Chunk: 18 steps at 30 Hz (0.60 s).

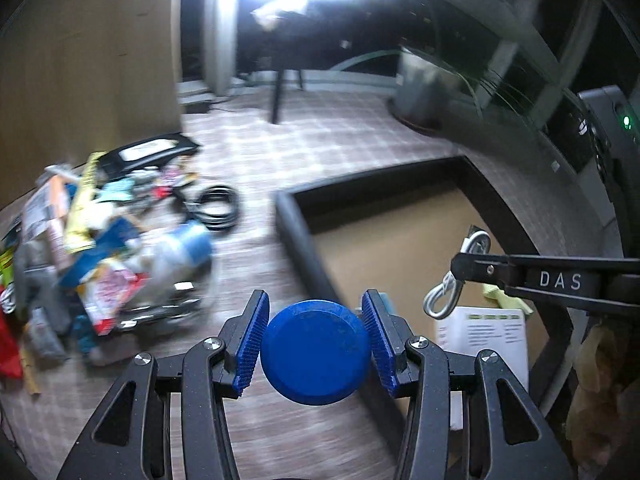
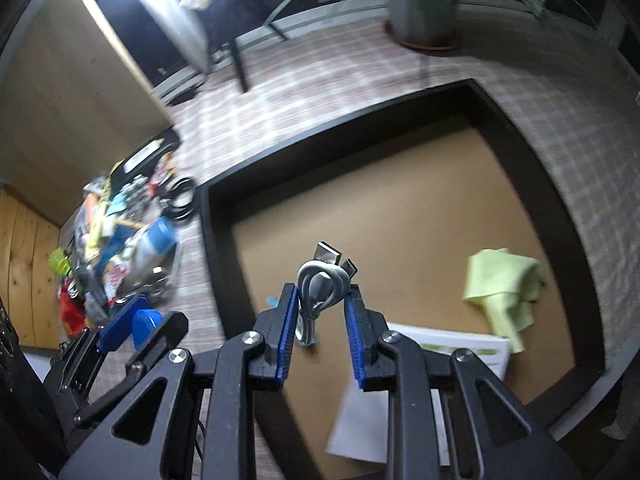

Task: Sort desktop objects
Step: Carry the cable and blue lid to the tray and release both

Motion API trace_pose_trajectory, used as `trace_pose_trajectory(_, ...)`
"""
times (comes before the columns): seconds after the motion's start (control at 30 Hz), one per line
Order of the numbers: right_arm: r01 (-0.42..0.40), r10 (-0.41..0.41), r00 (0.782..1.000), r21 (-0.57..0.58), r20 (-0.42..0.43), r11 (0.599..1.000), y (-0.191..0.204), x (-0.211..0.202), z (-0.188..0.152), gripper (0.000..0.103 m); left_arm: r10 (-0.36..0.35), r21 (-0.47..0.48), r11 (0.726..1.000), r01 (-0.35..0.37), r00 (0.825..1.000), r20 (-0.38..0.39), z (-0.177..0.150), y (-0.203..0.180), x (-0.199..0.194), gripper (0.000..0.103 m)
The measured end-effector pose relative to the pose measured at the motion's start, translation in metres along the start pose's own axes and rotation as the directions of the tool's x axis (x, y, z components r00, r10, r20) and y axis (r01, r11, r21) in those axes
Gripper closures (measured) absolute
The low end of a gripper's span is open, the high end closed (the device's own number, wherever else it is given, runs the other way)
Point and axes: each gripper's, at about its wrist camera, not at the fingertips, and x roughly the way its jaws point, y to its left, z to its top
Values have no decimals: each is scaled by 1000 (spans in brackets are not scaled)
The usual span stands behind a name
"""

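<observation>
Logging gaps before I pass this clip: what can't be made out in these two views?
- Pile, both views: motion blur, items unidentifiable.
- Booklet, both views: print too small; the grippers cover part.
- Blue object in left gripper: only its round top shows.
- Cable in right gripper: lower end hidden between pads.

Two hand-held grippers: the left hand-held gripper (image 1: 316,344) and the right hand-held gripper (image 2: 322,328). One blue round cap (image 1: 316,352). One coiled grey cable (image 2: 320,284). One black-rimmed tray (image 2: 560,216). One yellow-green cloth (image 2: 504,284). One white leaflet (image 2: 460,350). One coiled black cable (image 1: 218,208). One plant pot (image 2: 424,4). The blurred pile of packets (image 1: 92,240) cannot be counted.
</observation>
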Motion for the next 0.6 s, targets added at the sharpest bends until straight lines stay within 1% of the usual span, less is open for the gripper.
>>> trace_pose_trajectory(0.13,6,-6,1000,25,2,1000,-25,-1,1,80,-12,31,999,13,1000,-27,2,-30,16,57)
trace_pose_trajectory(0.3,8,-8,1000,52,2,999,-47,0,2,80,-13,61,998,16,999,-46,4,-55,30,57)
trace_pose_trajectory(0.47,14,-14,1000,62,6,998,-60,0,2,80,-6,88,996,9,999,-45,7,-71,36,57)
trace_pose_trajectory(0.5,24,-25,1000,71,16,997,-62,-1,3,80,-5,91,996,9,999,-44,8,-73,36,57)
trace_pose_trajectory(0.57,5,-7,999,65,32,998,-64,-3,4,79,-8,100,995,13,999,-45,9,-78,37,57)
trace_pose_trajectory(0.6,-1,-2,999,63,39,998,-65,-4,5,76,-16,110,994,21,999,-46,10,-80,37,56)
